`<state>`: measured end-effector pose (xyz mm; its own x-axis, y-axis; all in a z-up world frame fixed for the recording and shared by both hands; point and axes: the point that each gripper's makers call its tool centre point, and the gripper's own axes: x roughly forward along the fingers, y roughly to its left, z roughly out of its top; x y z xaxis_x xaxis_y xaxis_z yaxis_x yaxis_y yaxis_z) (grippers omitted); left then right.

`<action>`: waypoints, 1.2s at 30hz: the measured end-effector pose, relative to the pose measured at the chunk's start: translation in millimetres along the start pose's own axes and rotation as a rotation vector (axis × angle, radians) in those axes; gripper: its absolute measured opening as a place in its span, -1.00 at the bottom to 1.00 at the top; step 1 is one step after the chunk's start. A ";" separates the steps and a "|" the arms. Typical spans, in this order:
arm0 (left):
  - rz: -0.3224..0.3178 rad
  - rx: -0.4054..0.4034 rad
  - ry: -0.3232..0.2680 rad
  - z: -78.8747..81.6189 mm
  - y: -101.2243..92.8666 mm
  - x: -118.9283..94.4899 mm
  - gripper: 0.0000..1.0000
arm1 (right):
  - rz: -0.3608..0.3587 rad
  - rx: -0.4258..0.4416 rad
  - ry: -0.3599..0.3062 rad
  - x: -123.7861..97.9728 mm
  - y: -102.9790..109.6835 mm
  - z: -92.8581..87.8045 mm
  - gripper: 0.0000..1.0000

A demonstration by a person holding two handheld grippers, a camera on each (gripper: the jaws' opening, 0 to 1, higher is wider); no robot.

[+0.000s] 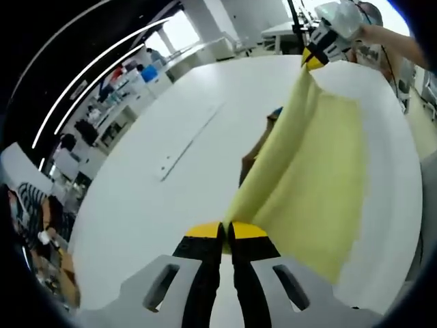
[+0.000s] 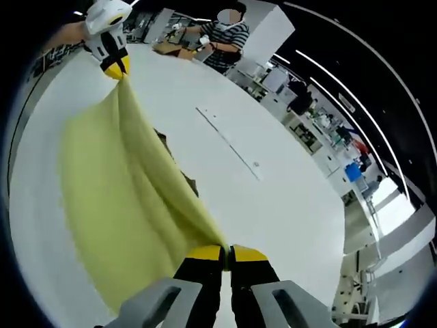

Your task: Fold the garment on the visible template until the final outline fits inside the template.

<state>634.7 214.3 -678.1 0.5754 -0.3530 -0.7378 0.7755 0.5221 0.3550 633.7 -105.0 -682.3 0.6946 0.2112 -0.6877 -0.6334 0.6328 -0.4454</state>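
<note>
The garment (image 1: 307, 178) hangs between the two grippers, above the table (image 1: 157, 198); the template (image 1: 254, 154) lies behind it.

Yellow-tipped black gripper (image 1: 226, 237), grey body

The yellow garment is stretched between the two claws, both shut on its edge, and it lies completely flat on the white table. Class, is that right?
Not quite. The yellow garment is gripped by the left claw and the right claw, but it is lifted, hanging between them over the white table, as the left gripper view shows.
</note>
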 end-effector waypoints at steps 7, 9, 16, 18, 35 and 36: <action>-0.028 -0.021 0.029 -13.6 1.2 29.0 -0.97 | 0.046 0.059 0.023 27.8 1.7 -11.1 -1.00; -0.041 -0.033 0.037 -18.0 0.0 36.9 -0.96 | 0.061 0.058 0.036 35.2 4.1 -15.6 -1.00; -0.074 -0.105 0.079 -39.6 -6.0 58.2 -0.96 | 0.106 0.072 0.071 54.2 12.1 -28.9 -1.00; -0.075 -0.107 0.084 -45.0 -6.6 61.6 -0.96 | 0.116 0.079 0.072 58.1 13.5 -31.1 -1.00; -0.077 -0.059 0.014 -37.2 -9.3 54.3 -0.78 | 0.189 0.109 0.033 50.6 16.4 -30.0 -0.77; -0.076 -0.061 0.014 -37.1 -8.8 53.8 -0.74 | 0.192 0.100 0.037 50.6 16.4 -30.4 -0.71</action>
<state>649.2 219.6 -742.2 0.5117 -0.3826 -0.7692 0.7990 0.5409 0.2625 648.1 -106.6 -741.9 0.5509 0.3086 -0.7754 -0.7142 0.6551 -0.2466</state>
